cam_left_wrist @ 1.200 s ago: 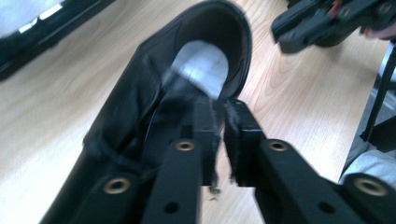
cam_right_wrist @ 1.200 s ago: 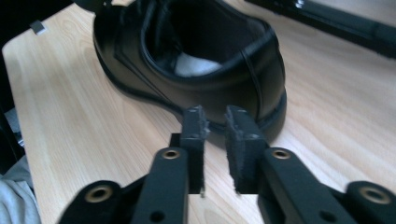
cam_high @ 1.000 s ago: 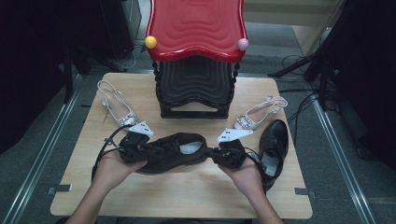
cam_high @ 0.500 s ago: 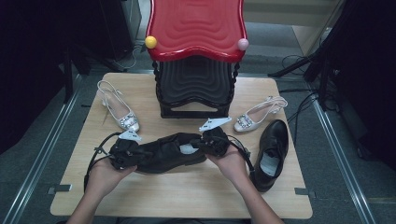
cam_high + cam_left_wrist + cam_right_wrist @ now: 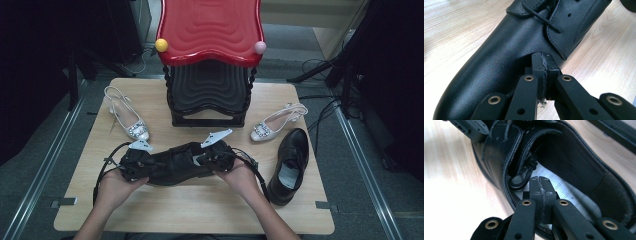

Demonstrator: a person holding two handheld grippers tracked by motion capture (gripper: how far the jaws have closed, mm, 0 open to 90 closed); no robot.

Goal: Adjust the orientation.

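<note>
A black leather lace-up shoe (image 5: 172, 162) lies on its side at the front middle of the wooden table (image 5: 200, 210), held between my two grippers. My left gripper (image 5: 146, 165) is at the toe end. In the left gripper view its jaws are shut (image 5: 544, 58), with nothing between them, and the tips rest against the shoe's smooth upper (image 5: 506, 50) below the laces. My right gripper (image 5: 200, 160) is at the heel end. Its shut jaws (image 5: 539, 181) reach into the shoe's opening, above the grey insole (image 5: 564, 192) and beside the loose lace ends (image 5: 524, 176).
A second black shoe (image 5: 290, 162) lies at the right front. Two silver slingback heels (image 5: 127, 117) (image 5: 277, 122) flank a black ribbed stand with a red top (image 5: 210, 30) at the back. The stand's front corners carry a yellow ball (image 5: 161, 45) and a pink ball (image 5: 260, 47).
My right gripper has moved left from the shoe's heel end into its opening. The left hand has sunk slightly at the toe. The shoe has shifted a little left.
</note>
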